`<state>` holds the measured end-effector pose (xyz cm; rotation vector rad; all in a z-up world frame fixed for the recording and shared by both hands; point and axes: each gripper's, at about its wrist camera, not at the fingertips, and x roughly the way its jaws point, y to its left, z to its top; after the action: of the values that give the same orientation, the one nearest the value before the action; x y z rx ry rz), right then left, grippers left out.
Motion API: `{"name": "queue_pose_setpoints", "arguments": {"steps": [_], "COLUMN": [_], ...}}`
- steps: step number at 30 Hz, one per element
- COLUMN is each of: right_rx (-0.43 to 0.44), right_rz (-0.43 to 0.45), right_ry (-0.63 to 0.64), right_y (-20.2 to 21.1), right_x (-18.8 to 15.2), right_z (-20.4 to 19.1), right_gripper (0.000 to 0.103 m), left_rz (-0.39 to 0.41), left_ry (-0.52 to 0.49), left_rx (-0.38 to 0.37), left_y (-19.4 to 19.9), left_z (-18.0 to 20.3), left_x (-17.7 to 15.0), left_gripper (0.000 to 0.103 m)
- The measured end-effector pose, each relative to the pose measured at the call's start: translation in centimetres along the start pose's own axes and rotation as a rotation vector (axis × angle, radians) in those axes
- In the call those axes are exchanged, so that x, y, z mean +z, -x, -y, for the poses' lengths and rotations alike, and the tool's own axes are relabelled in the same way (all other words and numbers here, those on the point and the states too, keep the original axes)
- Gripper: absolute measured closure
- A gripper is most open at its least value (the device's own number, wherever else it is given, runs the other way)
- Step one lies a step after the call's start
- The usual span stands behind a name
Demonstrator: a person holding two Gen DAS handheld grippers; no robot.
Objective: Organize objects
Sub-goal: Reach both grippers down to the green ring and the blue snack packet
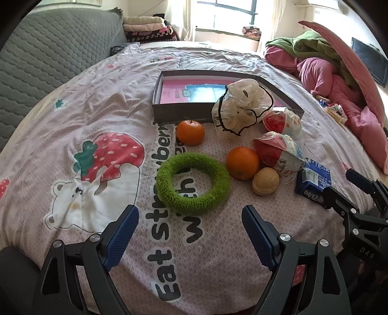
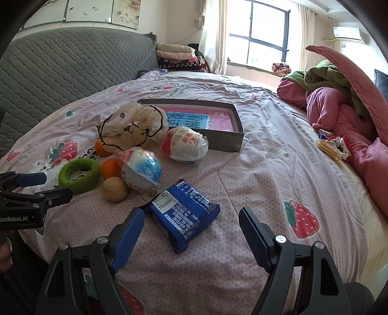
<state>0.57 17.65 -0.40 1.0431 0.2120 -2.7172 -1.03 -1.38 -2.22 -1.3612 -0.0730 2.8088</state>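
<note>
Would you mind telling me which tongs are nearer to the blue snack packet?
Right. The right tongs sit open just before the blue snack packet; the left tongs face the green ring, farther away.

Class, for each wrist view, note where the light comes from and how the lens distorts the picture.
Left wrist view: daylight from the window, which is washed out; the bed bulges like a dome and the corners go black. Right wrist view: the window is again overexposed, and the box edges bend.
</note>
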Motion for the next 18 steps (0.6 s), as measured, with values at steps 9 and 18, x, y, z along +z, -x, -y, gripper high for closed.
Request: {"name": "queue_pose_setpoints", "arguments": {"steps": [9, 18], "right_rx": [-0.013, 0.025], "right_rz": [-0.021, -0.072], "right_ry": [0.009, 0.044], "right_y": [-1.1, -2.7], "right_x": [-0.1, 0.0], "right_z": [0.6, 0.5], "right_gripper": [0.023, 0.023], "left_rz": [0.003, -0.019], "left_ry": [-0.024, -0.055], "left_rx": [0.031, 0.043], "left_y": [-1.4, -3.5], "left_z": [-0.1, 0.3], "left_x": [0.6, 1.0], "left_gripper": [0.016, 0.016]}}
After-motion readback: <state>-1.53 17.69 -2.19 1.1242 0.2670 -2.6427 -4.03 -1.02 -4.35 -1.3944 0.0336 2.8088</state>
